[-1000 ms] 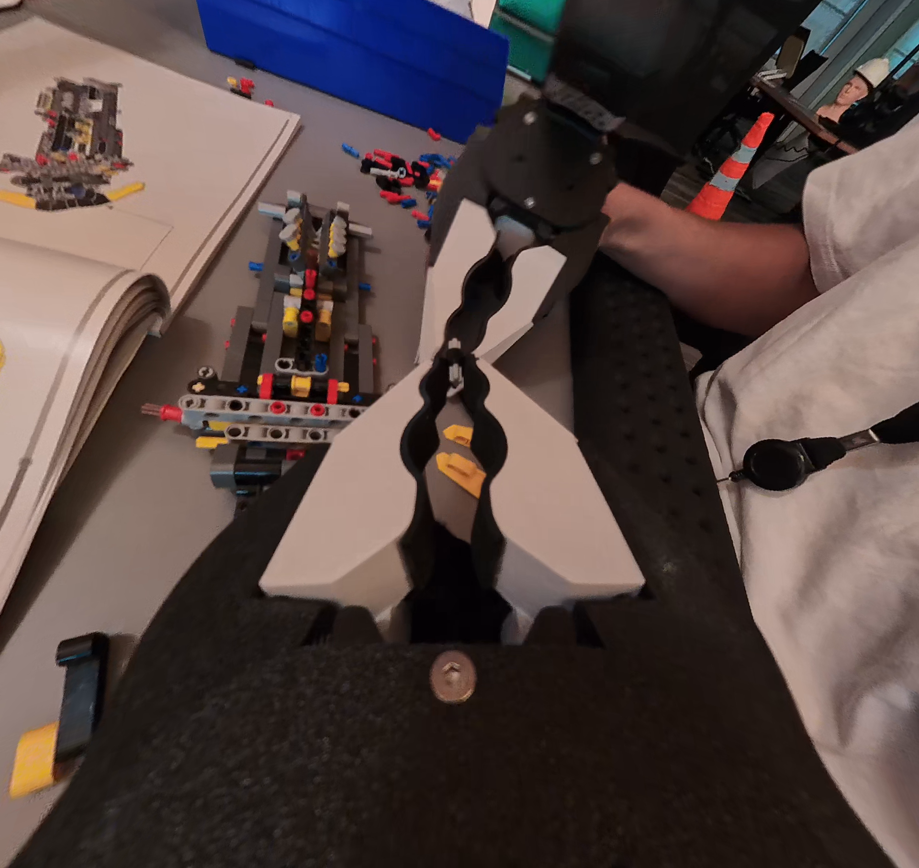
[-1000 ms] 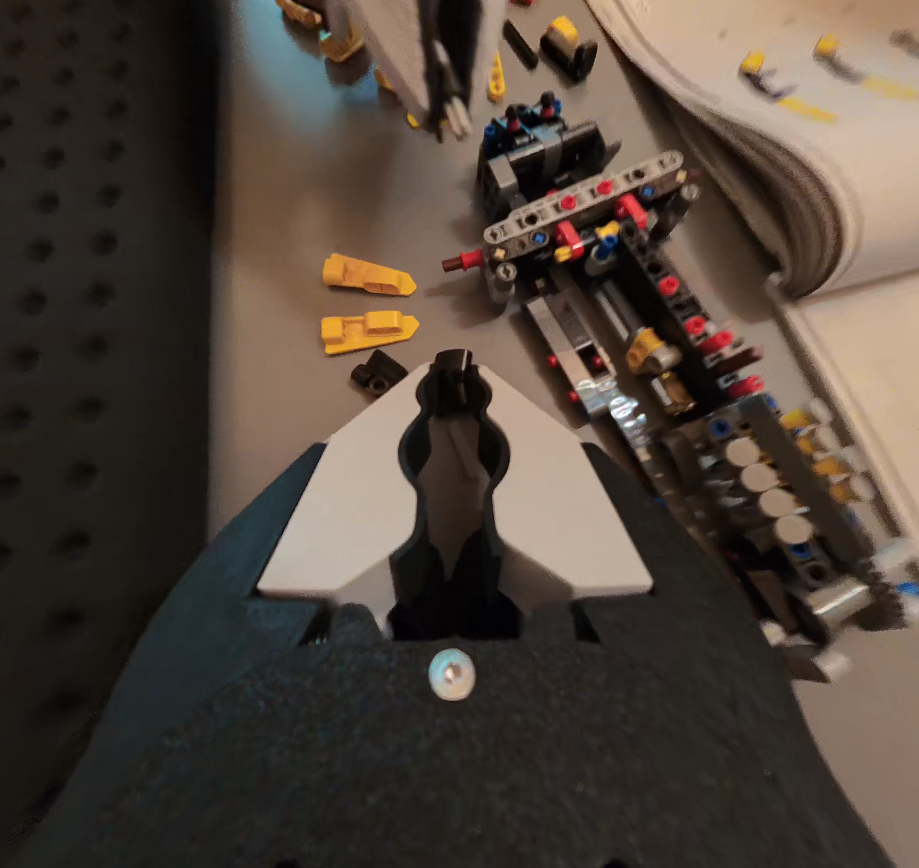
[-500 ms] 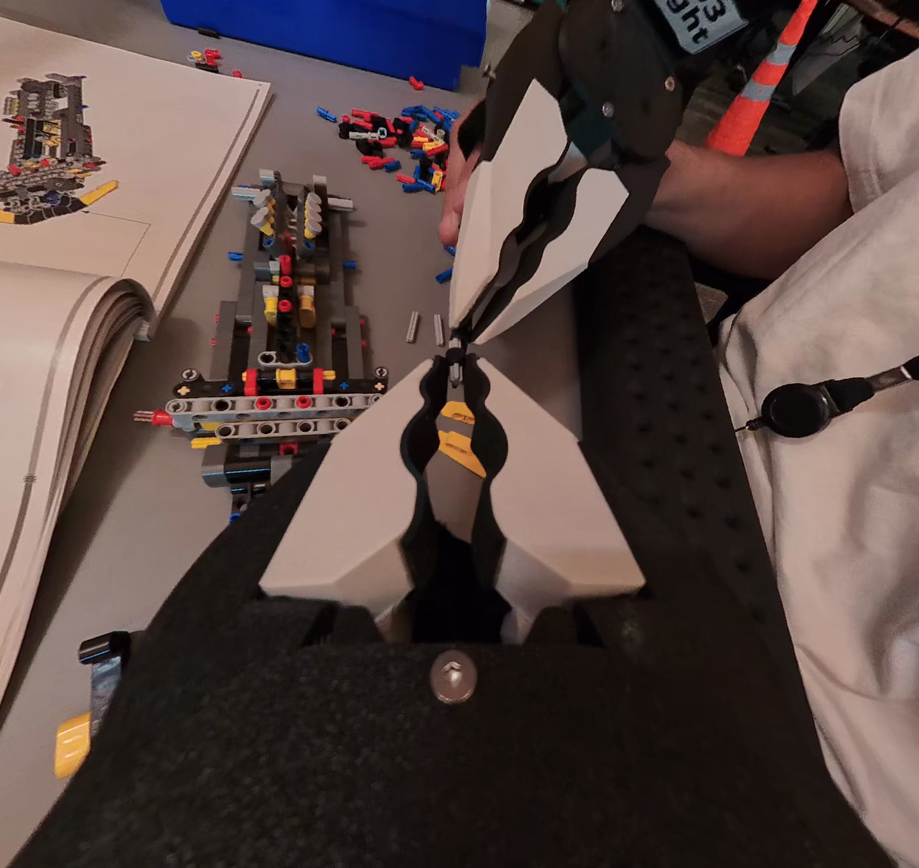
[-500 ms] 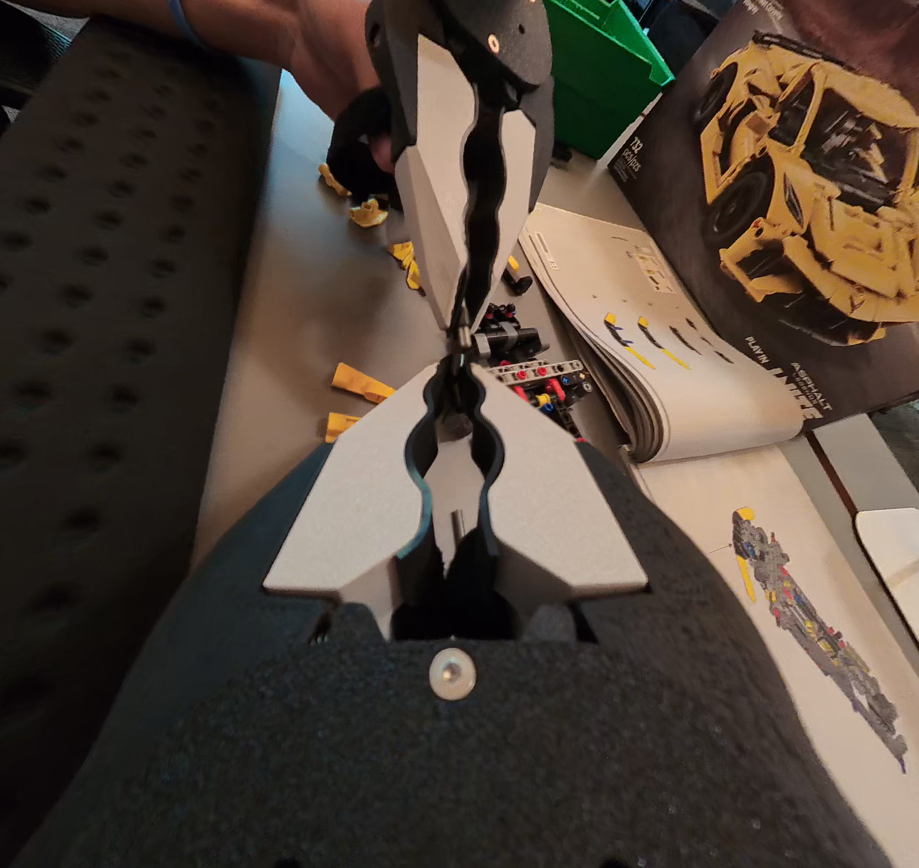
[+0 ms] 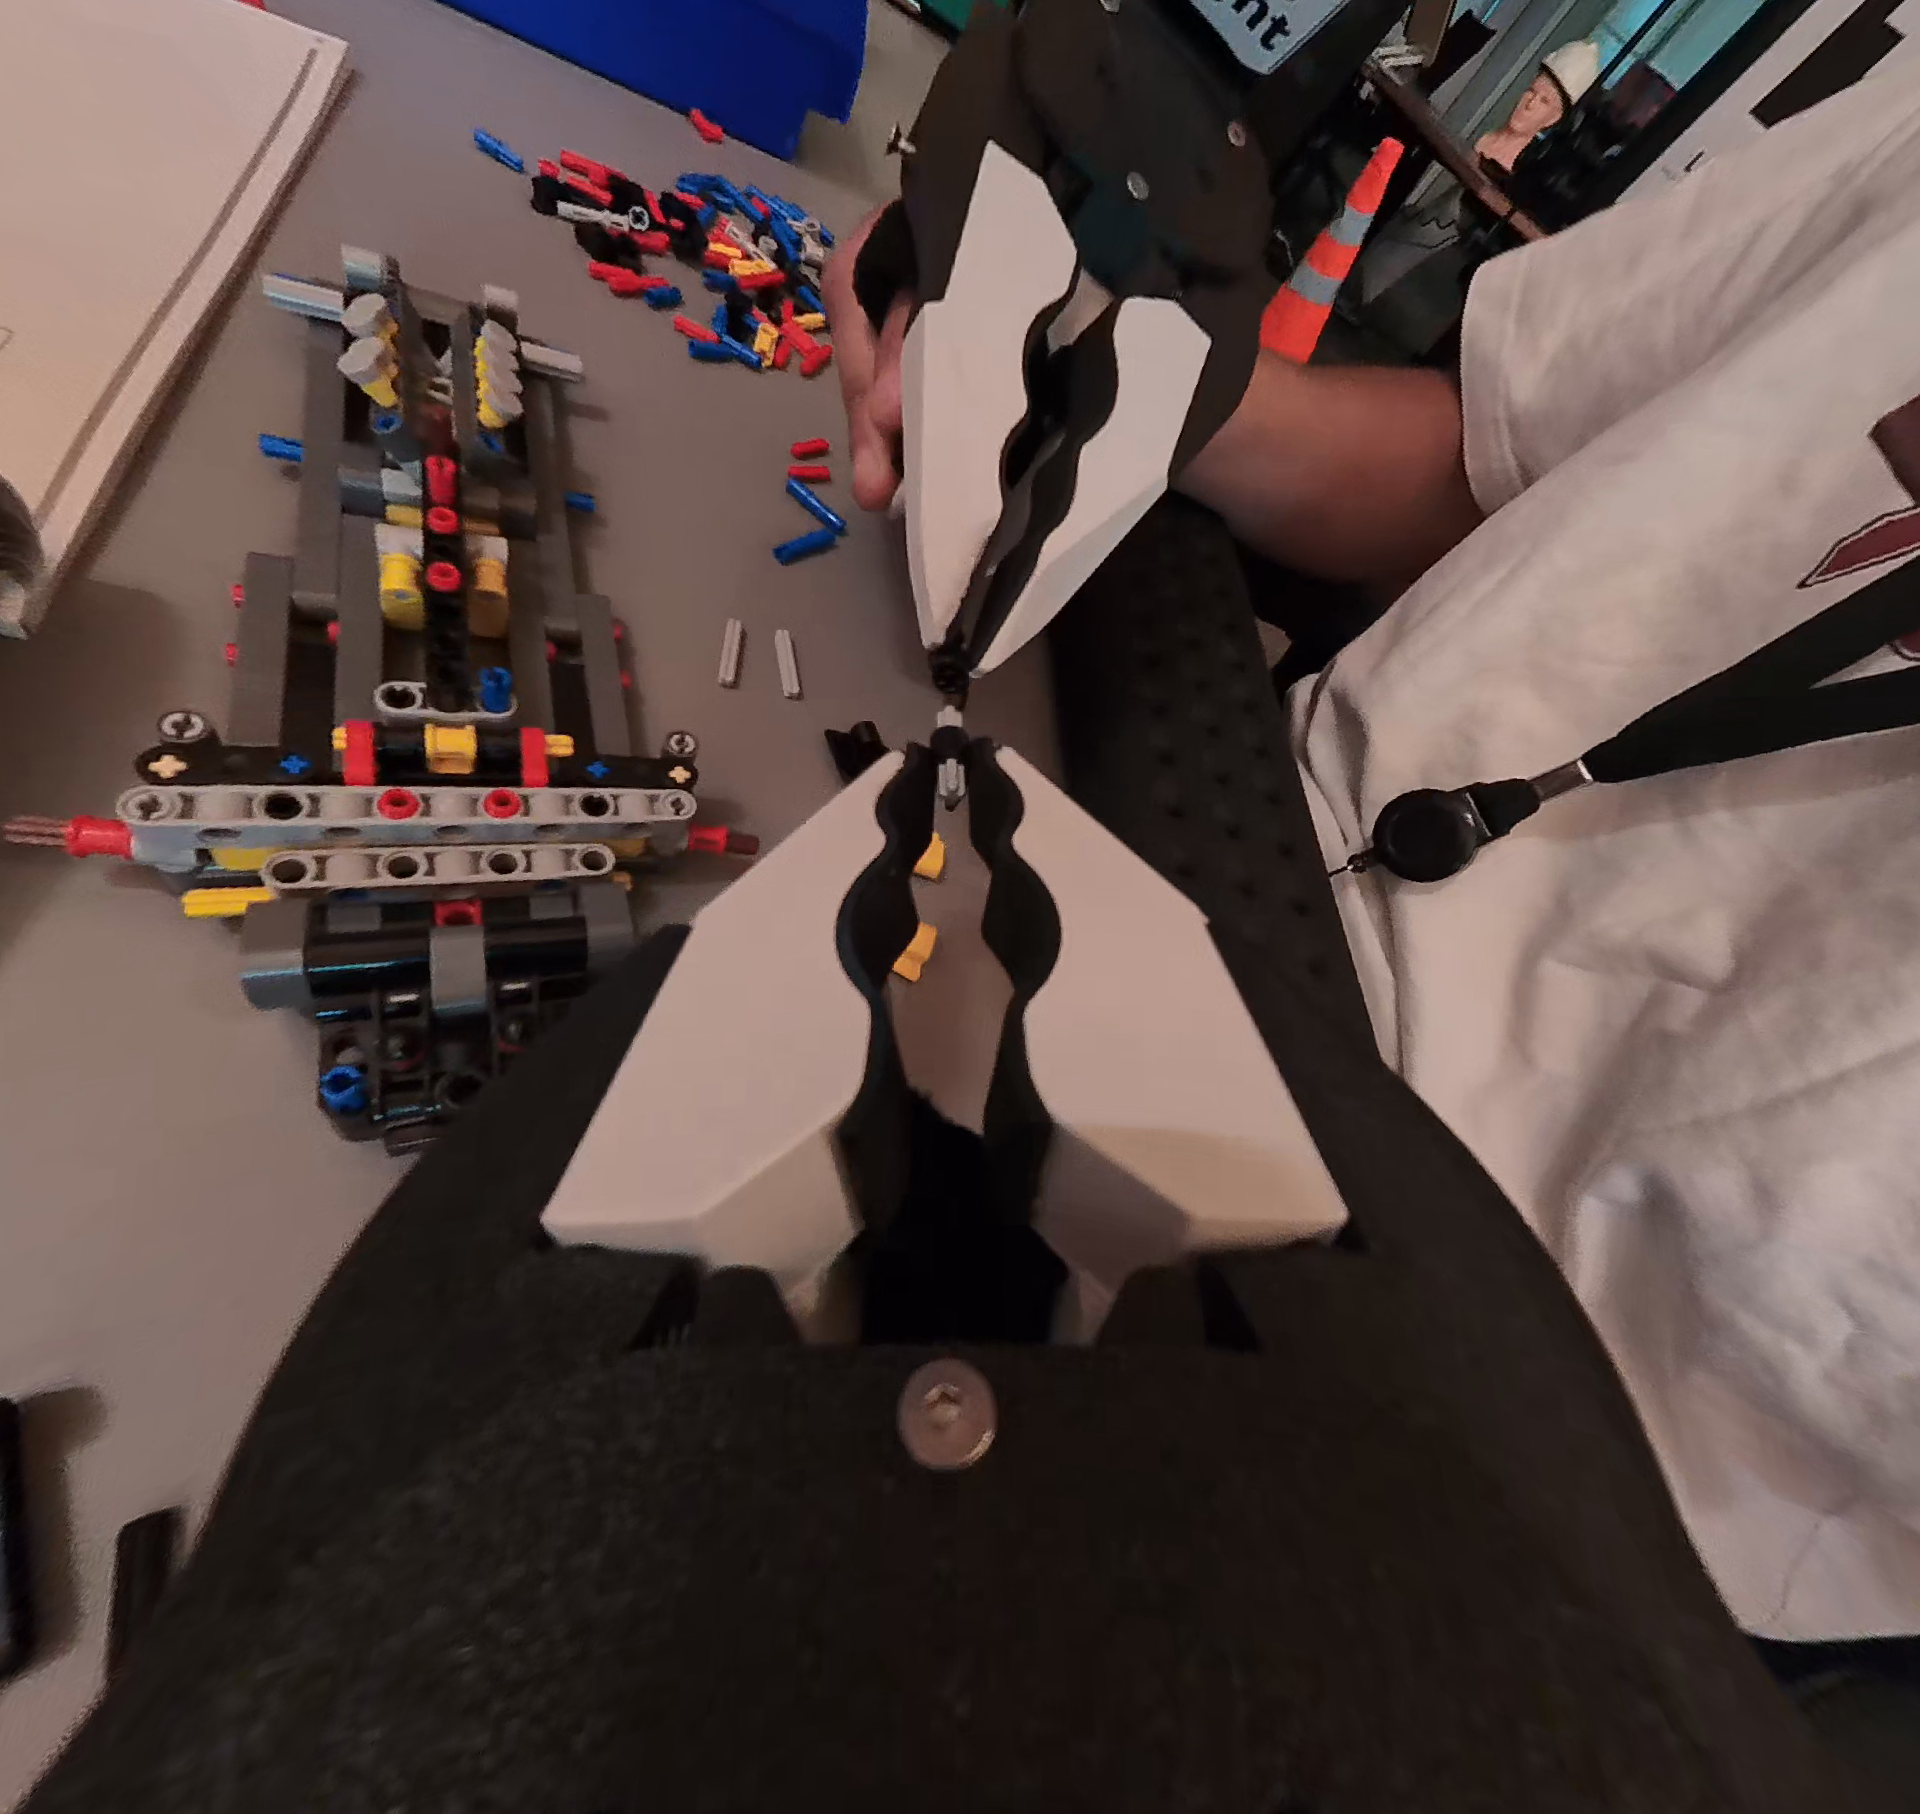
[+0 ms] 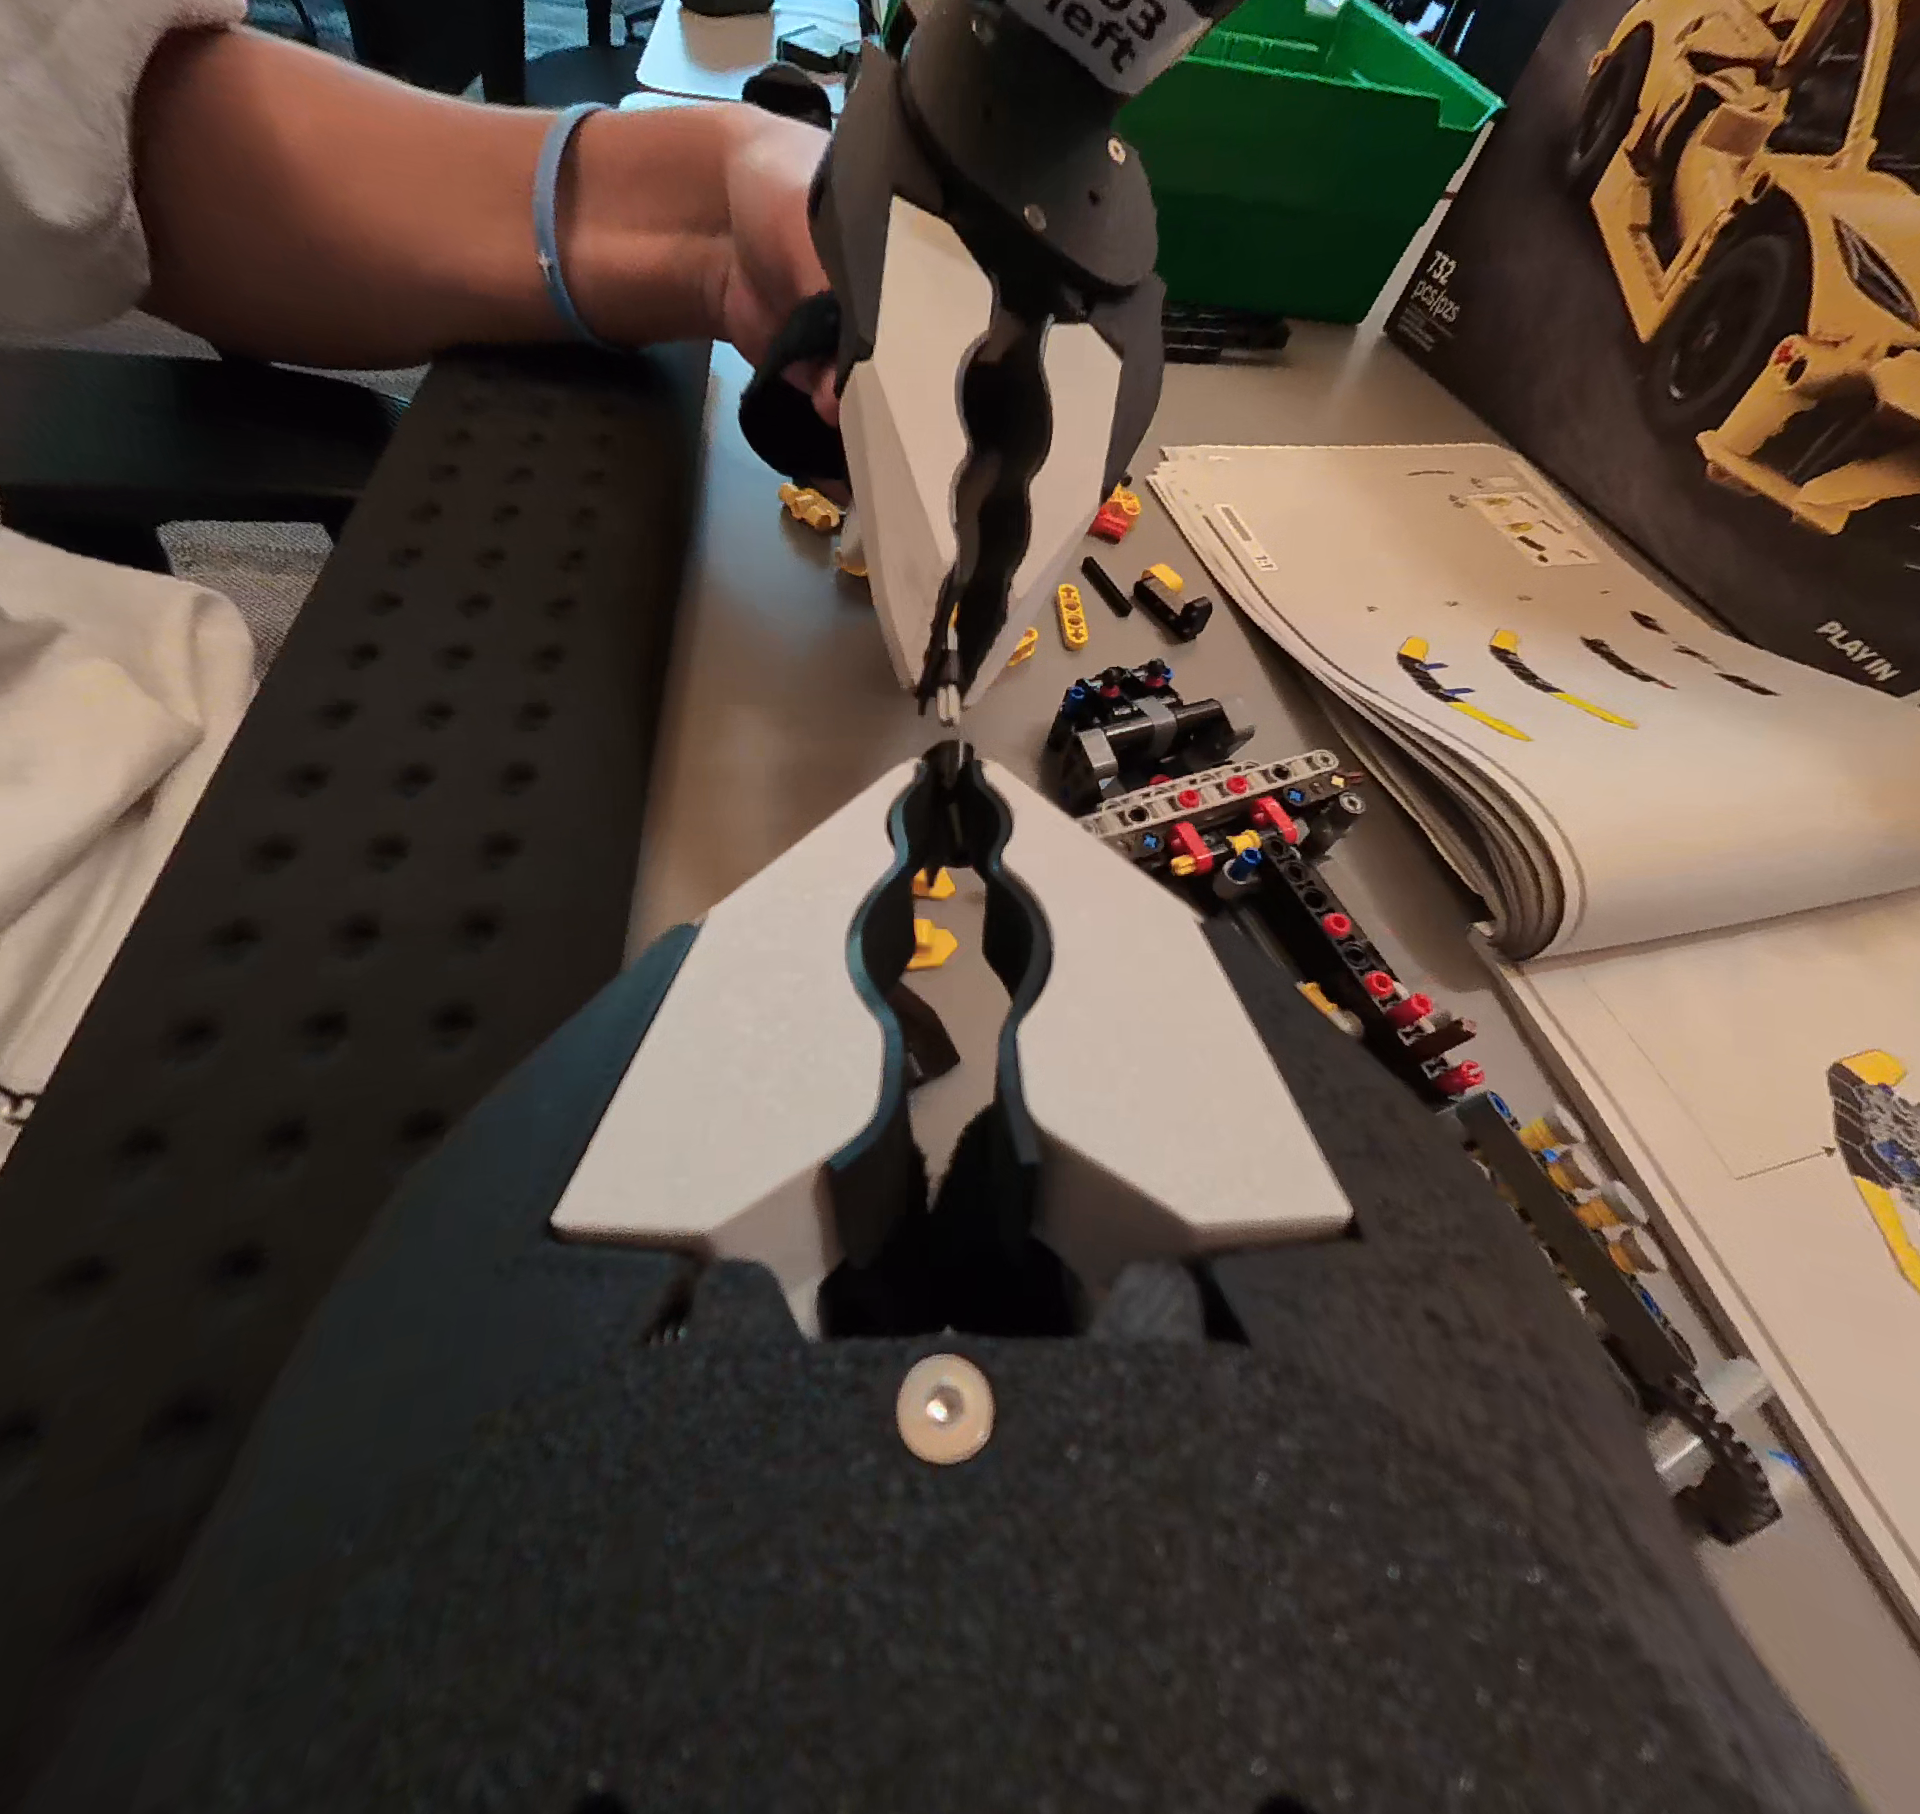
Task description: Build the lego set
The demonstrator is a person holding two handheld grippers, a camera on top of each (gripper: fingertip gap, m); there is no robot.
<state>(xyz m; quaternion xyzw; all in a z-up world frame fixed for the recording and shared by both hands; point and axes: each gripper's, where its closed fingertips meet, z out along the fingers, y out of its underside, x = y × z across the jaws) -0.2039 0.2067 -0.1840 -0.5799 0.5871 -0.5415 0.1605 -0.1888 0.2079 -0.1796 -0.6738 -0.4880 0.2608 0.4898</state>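
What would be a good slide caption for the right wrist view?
Two hand-held grippers meet tip to tip above the grey table, the right gripper pinching a small black pin, the left gripper a light grey peg.

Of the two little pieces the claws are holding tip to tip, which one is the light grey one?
The short light grey pin in the left claw. The right claw pinches a small black connector facing it, with a small gap between them.

Matt grey table [image 5: 665, 476], glossy plastic chassis [image 5: 416, 725], paper manual [image 6: 1558, 725]
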